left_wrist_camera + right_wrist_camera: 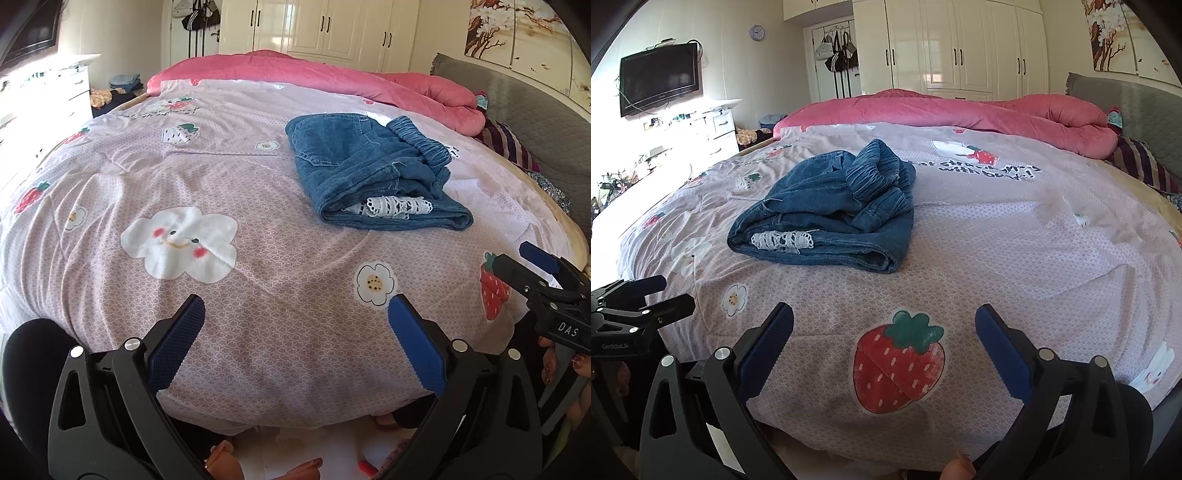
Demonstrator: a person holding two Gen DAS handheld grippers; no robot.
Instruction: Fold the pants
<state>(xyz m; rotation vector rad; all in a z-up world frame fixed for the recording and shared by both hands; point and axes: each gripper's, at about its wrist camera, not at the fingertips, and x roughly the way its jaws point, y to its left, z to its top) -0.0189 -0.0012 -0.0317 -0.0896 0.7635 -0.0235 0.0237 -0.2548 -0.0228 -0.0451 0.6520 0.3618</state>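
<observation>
Blue denim pants [369, 170] with a white lace trim lie folded in a bundle on the pink patterned bedcover [221, 177], right of centre in the left wrist view. They show left of centre in the right wrist view [827, 214]. My left gripper [295, 306] is open and empty, held over the near edge of the bed, well short of the pants. My right gripper [884, 314] is open and empty too, over a strawberry print near the bed's edge. Each gripper shows at the side of the other's view, the right one [532, 266] and the left one [661, 295].
A rolled pink duvet [960, 107] lies along the far side of the bed. A grey headboard [1145, 110] stands at the right. White wardrobes [960, 44] line the back wall. A TV [661, 83] and white drawers [720, 125] are at the left.
</observation>
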